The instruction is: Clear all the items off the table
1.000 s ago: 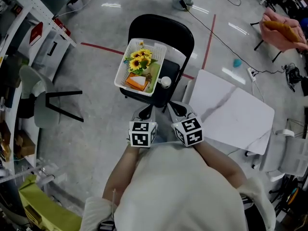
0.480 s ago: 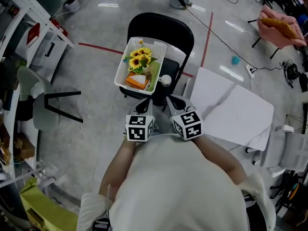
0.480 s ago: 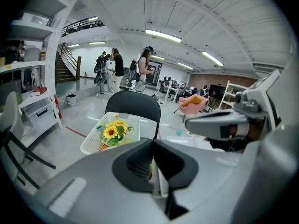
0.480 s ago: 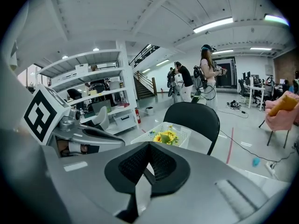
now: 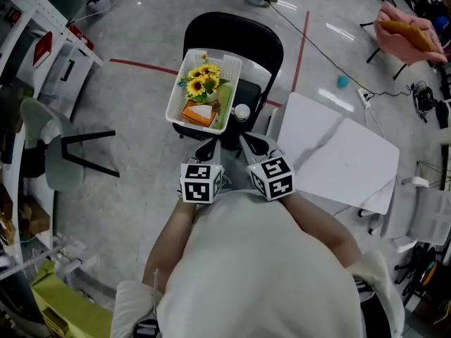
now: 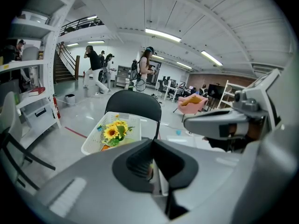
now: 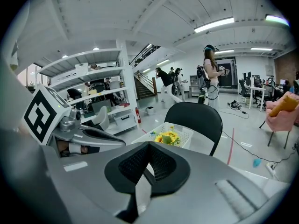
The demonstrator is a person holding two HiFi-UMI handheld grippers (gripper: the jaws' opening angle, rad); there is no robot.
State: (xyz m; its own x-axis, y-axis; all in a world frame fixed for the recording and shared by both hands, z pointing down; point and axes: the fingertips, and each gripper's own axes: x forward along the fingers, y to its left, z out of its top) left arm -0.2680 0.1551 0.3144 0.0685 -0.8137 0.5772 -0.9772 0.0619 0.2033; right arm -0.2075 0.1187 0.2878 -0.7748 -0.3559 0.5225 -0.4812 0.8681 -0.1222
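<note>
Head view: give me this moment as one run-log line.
left gripper: fingers shut, empty | right gripper: fingers shut, empty | basket: on chair seat, holds sunflowers | table: bare

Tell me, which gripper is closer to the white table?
Right. The right gripper is just beside the left edge of the white table in the head view; the left gripper is farther away, on the right gripper's other side.

One black chair carries one white basket and one small round white cup, just beside the basket's right edge. In the basket: one sunflower bunch, one orange packet. One white tabletop stands beside the chair.
</note>
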